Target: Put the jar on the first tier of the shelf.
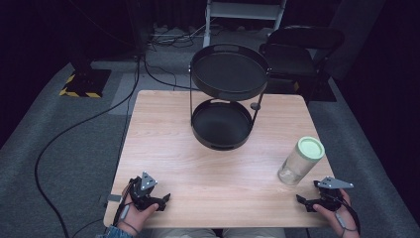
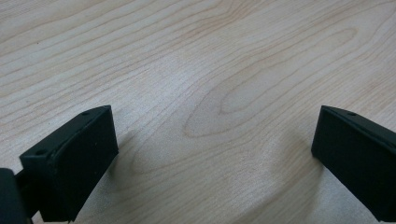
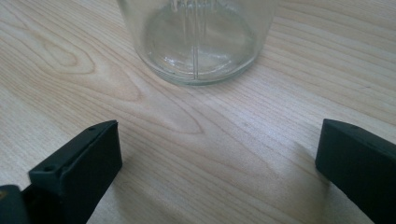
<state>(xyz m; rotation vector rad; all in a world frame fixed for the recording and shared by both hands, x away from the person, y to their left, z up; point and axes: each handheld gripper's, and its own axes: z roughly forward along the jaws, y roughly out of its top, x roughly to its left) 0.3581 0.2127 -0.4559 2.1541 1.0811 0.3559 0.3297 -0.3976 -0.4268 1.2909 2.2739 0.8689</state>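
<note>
Jar (image 1: 300, 161) near right tool (image 1: 308, 202) — tiered stand (image 1: 227, 99) beyond

Dark room around my wooden table (image 1: 163, 134)

Grey carpet (image 1: 59, 129) spreads below and left of it; a black cable (image 1: 74, 126) snakes across. A hazard-striped base (image 1: 84, 83) sits upper left, a black chair (image 1: 299, 49) upper right, a metal frame (image 1: 245, 12) top centre. Walls lost in shadow.

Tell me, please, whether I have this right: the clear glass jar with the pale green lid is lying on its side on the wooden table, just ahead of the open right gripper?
Not quite: the clear glass jar with the pale green lid stands upright on the wooden table, as the high view shows. It is indeed just ahead of the open right gripper.
</note>
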